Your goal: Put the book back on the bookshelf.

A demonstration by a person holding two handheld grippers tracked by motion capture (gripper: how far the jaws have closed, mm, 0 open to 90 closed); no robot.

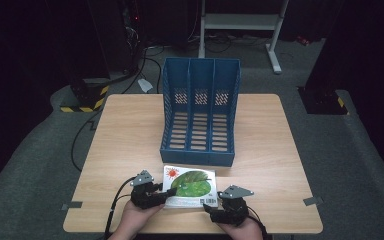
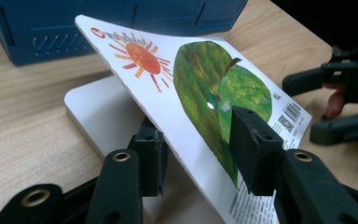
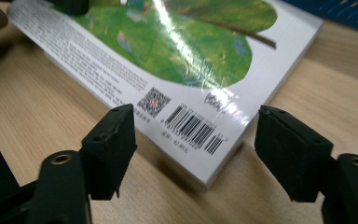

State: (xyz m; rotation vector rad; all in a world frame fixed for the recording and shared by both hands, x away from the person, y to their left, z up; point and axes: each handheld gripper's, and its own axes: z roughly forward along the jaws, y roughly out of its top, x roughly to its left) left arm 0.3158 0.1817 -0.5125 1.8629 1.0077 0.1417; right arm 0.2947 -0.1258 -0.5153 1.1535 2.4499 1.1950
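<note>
One book (image 1: pixel 190 187), long axis left-right.

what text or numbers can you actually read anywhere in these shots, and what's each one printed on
No text can be quoted with certainty.
Red title beside the sun on the book cover: stylised and blurred, unreadable.
Barcode digits on the cover's corner: too small to make out.
QR code: a pattern, no words.
Small mark above the barcode: blurred.
Block of fine print along the cover's edge: too small.
Blue file rack, table, left gripper and right gripper: no lettering visible.
</note>
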